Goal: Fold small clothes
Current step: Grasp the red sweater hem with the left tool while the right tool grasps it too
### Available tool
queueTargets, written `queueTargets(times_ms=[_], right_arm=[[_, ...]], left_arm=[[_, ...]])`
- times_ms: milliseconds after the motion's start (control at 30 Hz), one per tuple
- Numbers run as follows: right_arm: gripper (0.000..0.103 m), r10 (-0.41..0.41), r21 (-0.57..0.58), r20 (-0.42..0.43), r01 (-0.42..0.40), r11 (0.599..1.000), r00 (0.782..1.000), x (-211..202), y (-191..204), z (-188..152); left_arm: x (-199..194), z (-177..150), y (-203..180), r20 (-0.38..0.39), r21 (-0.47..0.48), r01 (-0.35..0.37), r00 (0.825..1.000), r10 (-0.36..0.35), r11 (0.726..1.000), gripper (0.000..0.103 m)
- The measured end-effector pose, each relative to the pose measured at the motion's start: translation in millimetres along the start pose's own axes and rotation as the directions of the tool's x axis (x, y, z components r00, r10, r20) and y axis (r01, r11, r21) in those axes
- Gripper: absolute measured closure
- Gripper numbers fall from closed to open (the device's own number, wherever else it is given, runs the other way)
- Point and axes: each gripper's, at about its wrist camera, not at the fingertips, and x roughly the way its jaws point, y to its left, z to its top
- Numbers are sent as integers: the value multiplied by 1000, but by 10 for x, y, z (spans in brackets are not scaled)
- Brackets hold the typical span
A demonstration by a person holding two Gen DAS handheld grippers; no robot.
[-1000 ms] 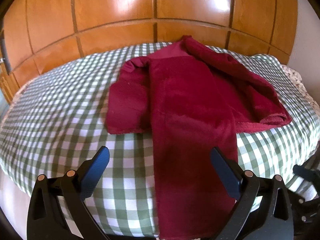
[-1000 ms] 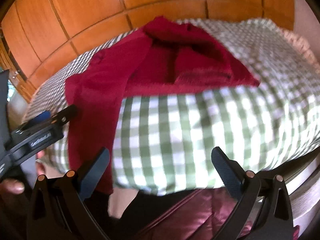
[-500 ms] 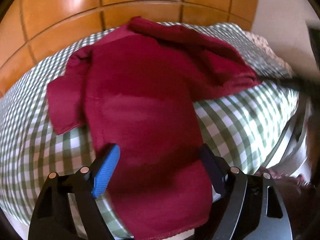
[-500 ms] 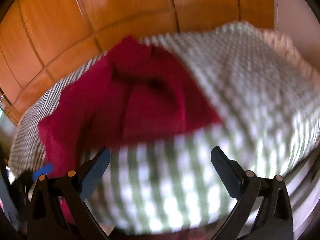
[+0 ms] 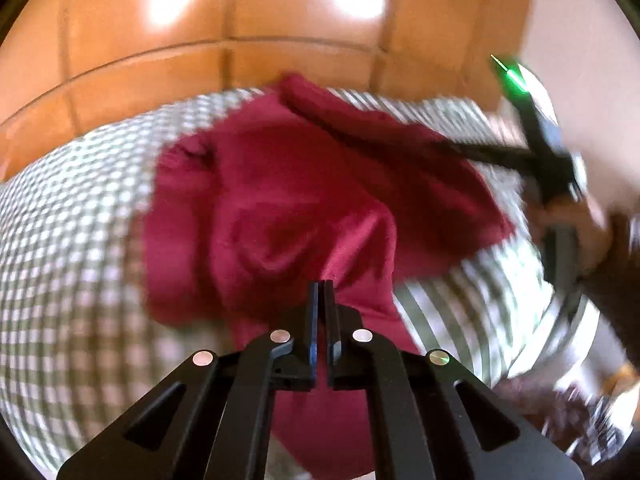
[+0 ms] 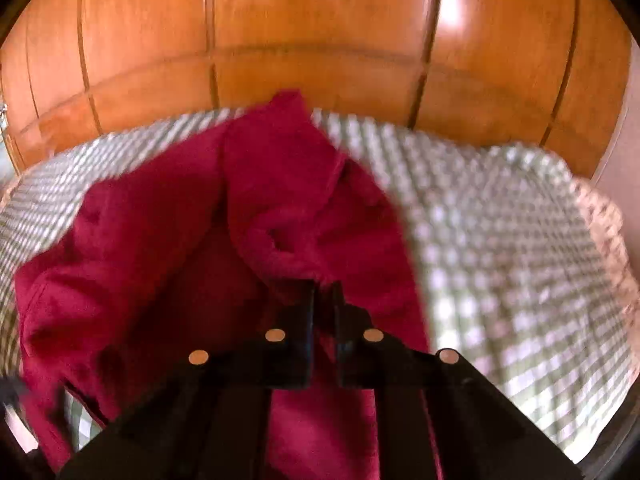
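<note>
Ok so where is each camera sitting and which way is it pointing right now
Left wrist: rides on the left hand-held gripper, looking along its fingers, which pinch the dark red fleece garment; beyond lie the green-and-white checked bedcover and the orange wooden panelling. The right hand-held gripper shows blurred at right.
Right wrist: rides on the right hand-held gripper, facing the same panelling, its fingers closed on the garment.
Shared: garment, bedcover, panelling.
</note>
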Motion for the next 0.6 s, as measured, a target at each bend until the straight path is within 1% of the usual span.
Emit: queueTargets(times_ms=[33,67,133,167,233,267,333,400,433,467,500,533,567,600], right_arm=[[96,-18,17,24,18,1000,1000,-52,-140,117],[96,-33,24,35,32,999,999,-77,-199,154],[96,-110,40,60,108,993,992,-126,-411,332],[96,-143,54,62,140,989,988,-100,-535,412],[96,-211,92,54,205,974,976,3,-792,614],[97,-254,109,42,248,963,966,97,-925,721],[97,-319,141,12,314,939,948,270,-1152,877],[97,-376,181,-30,375,909,926,477,-1412,985],[95,-385,203,-43,385,900,922,504,-1478,999],[92,-385,238,-59,388,890,921,543,-1565,1016],[79,-390,256,-59,392,884,919,528,-1599,1007],[47,-406,276,-58,406,871,912,538,-1648,1003],[35,-422,282,-38,415,865,906,494,-1666,976],[29,-432,283,-15,418,863,902,426,-1642,918]], left_arm=[[-49,80,132,18,-34,-7,1000,8,999,101],[-125,225,352,48,-87,-20,999,24,996,101],[-221,414,646,88,-149,-45,994,59,988,103],[-282,546,847,113,-187,-72,989,94,980,103],[-376,756,1161,154,-226,-129,974,166,966,103],[-410,886,1349,169,-245,-174,961,219,954,103],[-404,1091,1635,165,-276,-242,942,294,930,103],[-366,1272,1982,143,-315,-339,907,397,887,103],[-312,1368,2189,112,-336,-399,883,457,853,103],[-278,1430,2364,85,-366,-455,852,516,812,103],[-258,1448,2522,57,-399,-493,828,558,773,103],[-246,1445,2675,31,-423,-513,815,578,747,103],[-220,1444,2841,-9,-450,-554,787,617,701,103],[-215,1413,2967,-44,-473,-597,750,660,648,103]])
